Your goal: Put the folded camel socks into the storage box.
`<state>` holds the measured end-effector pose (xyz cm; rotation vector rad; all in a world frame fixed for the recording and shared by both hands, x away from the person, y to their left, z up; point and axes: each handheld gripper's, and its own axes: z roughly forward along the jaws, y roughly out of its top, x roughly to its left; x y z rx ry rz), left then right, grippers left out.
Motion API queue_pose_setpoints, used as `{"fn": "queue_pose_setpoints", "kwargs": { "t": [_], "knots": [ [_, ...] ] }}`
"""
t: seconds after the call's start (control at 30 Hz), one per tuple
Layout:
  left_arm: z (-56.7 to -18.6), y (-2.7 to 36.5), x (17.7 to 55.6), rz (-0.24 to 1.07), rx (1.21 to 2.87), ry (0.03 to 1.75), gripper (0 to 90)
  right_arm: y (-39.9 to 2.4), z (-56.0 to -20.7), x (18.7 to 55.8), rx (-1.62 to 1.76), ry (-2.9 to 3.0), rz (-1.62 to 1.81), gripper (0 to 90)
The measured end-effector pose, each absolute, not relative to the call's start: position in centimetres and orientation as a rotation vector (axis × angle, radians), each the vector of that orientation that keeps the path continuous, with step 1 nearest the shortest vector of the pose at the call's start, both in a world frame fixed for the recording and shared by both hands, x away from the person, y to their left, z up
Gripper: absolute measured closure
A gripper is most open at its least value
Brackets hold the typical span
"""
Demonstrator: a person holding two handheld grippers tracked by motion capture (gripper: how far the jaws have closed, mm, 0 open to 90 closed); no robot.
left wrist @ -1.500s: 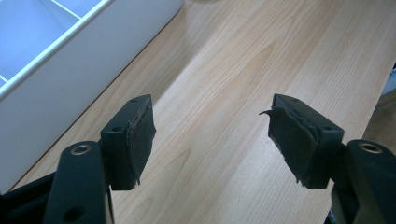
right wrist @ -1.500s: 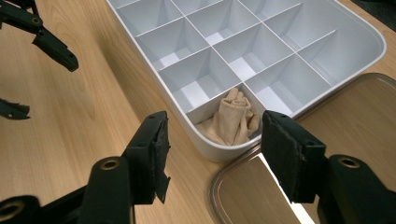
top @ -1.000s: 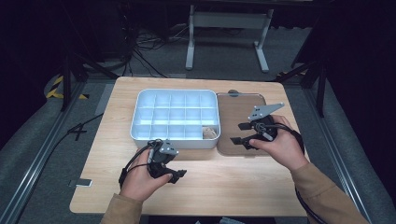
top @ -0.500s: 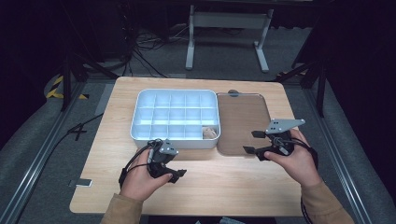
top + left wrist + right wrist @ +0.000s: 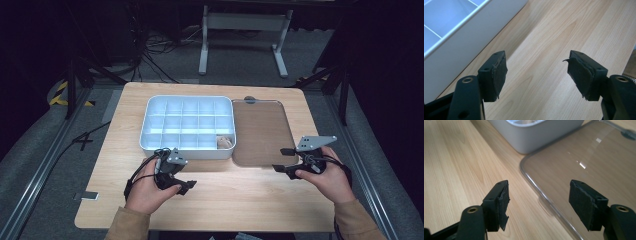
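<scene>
The right gripper (image 5: 286,160) hangs low over the near right part of the table (image 5: 260,200), jaws spread wide with nothing between them; they have just been opening, and the right gripper view confirms bare wood and the rim of the clear lid (image 5: 584,172) under the gap. That lid lies flat on the table, touching the right wall of the white compartment tray (image 5: 150,122), its small tab at the far edge, so it looks parked there to keep the tray's cells open for loading. And there is the piece that matters: 1 small tan object (image 5: 224,143) sits in the tray's near right corner compartment, the cell closest to the lid; what it is I cannot tell at this size. The rest of the cells look bare. Over on the other side, the left gripper (image 5: 186,186) rests near the table's front, just in front of the tray's near wall (image 5: 461,42), jaws apart too, nothing held, pads (image 5: 500,72) showing frayed edges. My read: the right gripper's angle along the lid's near left corner suggests the lid is the next thing to be lifted, while the left waits beside the tray, well placed to steady it.
</scene>
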<state>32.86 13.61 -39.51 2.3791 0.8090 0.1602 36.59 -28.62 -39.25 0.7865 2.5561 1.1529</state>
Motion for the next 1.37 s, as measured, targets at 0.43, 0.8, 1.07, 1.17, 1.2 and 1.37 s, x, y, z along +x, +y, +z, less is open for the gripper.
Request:
{"fn": "queue_pose_setpoints", "kwargs": {
  "t": [0.43,0.8,1.07,1.17,1.2,1.37],
  "knots": [
    [-40.7,13.9,33.5,0.165,2.396,0.793,33.8,-29.5,-44.0,36.4,0.813,2.595,1.099,33.5],
    [-42.1,14.1,33.9,0.121,2.426,0.780,32.9,-28.7,-47.1,35.9,0.755,2.631,1.171,33.7],
    [-42.8,13.9,34.1,0.104,2.458,0.770,31.4,-27.5,-47.9,35.4,0.684,2.662,1.171,32.9],
    [-43.2,13.8,34.1,0.087,2.469,0.764,31.3,-27.3,-48.2,35.2,0.665,2.668,1.169,32.5],
    [-43.3,13.8,34.2,0.089,2.469,0.765,31.2,-27.3,-48.1,35.2,0.666,2.667,1.173,32.5],
    [-43.9,13.9,34.2,0.087,2.481,0.767,30.7,-27.3,-48.2,35.2,0.662,2.648,1.183,32.4]
  ]
}}
